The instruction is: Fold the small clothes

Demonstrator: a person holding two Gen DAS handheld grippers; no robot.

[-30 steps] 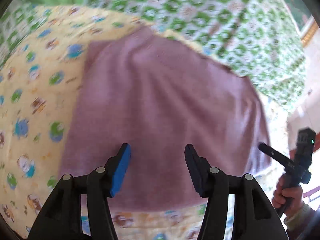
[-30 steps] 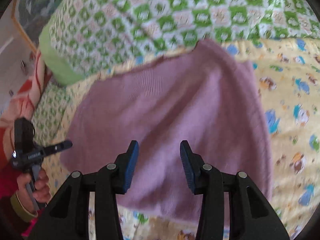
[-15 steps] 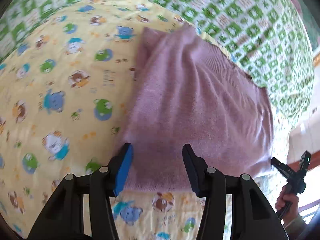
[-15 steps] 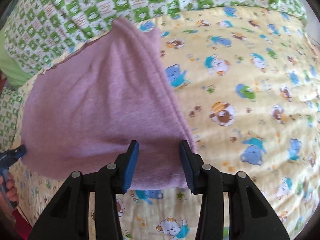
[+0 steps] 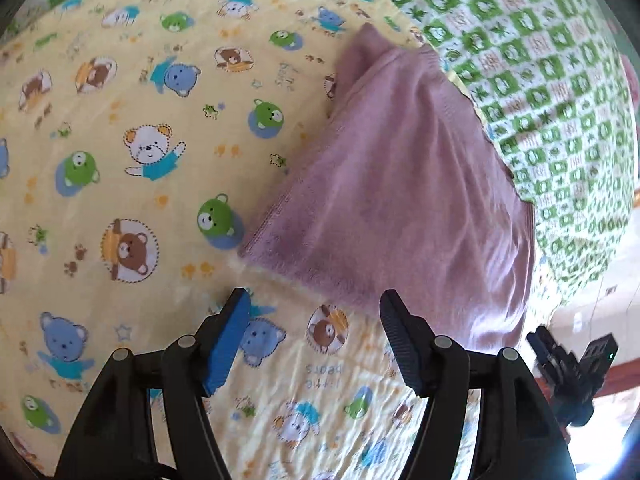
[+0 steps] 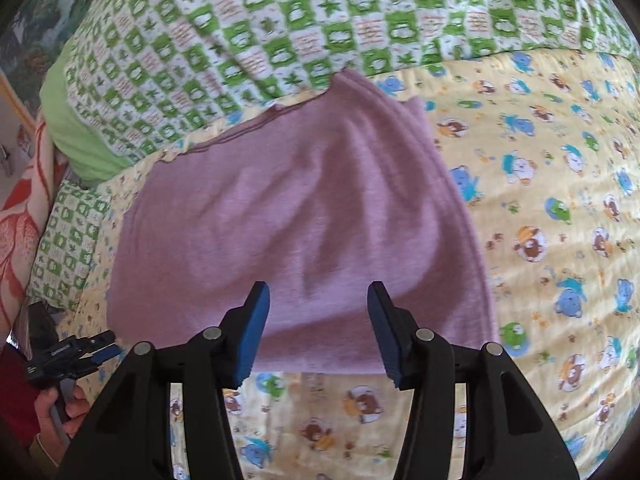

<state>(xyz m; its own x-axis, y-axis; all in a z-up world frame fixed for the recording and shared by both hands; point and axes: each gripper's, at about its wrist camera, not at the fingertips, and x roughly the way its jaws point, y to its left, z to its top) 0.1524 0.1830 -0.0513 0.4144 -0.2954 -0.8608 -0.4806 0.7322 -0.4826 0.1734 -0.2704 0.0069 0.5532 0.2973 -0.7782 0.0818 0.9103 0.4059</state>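
Observation:
A mauve knitted garment (image 5: pixel 400 200) lies folded flat on a yellow bear-print sheet (image 5: pixel 120 140). It also shows in the right wrist view (image 6: pixel 296 208). My left gripper (image 5: pixel 314 312) is open and empty, hovering just short of the garment's near edge, over the sheet. My right gripper (image 6: pixel 318 300) is open and empty, above the garment's near edge. The other gripper shows small at the edge of each view: the right one (image 5: pixel 568 364) and the left one (image 6: pixel 72 354).
A green-and-white patterned quilt (image 6: pixel 320 20) lies behind the garment, with a plain green pillow (image 6: pixel 76 132) at the left. A red-patterned cloth (image 6: pixel 20 200) lies at the far left. The yellow sheet (image 6: pixel 560 200) extends to the right.
Both grippers pulled back from above the garment toward its near edge. The left now hovers over the sheet. The garment stays folded on the bed.

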